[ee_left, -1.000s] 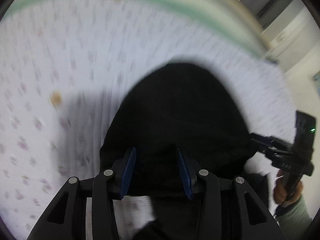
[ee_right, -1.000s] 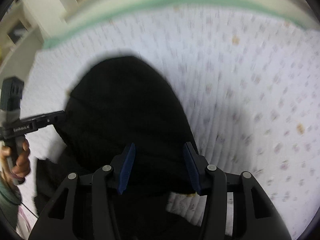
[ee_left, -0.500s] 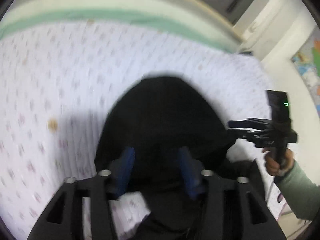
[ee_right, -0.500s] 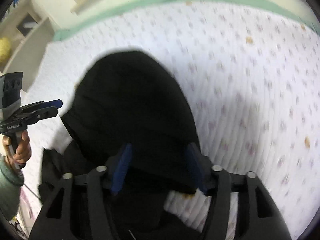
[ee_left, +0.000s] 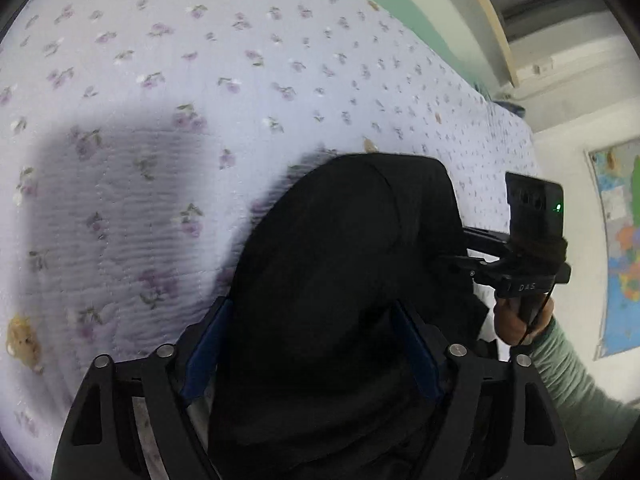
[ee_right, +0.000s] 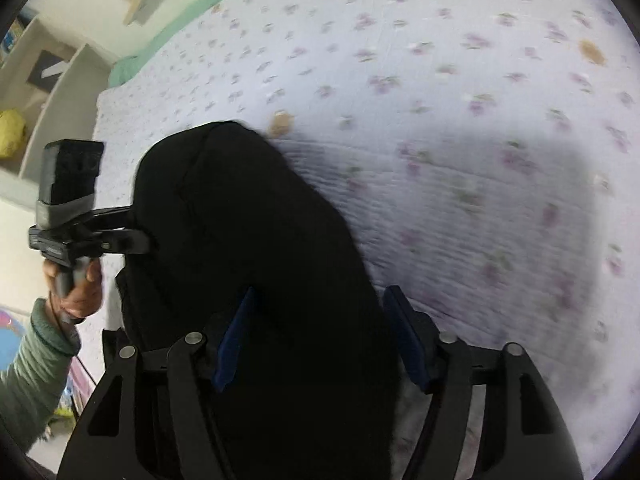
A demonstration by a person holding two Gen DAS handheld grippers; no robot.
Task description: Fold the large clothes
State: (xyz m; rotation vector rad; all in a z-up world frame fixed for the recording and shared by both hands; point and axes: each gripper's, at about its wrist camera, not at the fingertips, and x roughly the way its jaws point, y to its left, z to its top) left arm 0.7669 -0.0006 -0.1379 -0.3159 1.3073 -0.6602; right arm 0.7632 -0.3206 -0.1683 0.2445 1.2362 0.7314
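Compared with one second ago, the black fabric garment lies lower and more to the right in the left wrist view, and more of the bedspread shows above it. It is a large, soft, dark piece, bunched in a rounded heap on the bed, and it reaches from the middle of the cover down between both pairs of tongs.

The left tongs have the cloth between their blue pads and their jaws are closing; whether the pads already press on the cloth I cannot tell. The right tongs also have the cloth between them and are closing too; the right blue pad stands apart from the fabric edge.

Each view shows the other device at the side of the heap, held by a hand with a grey-green sleeve.

Under all lies the pale lilac quilted bedspread with small purple flowers. A green band runs along its far edge.
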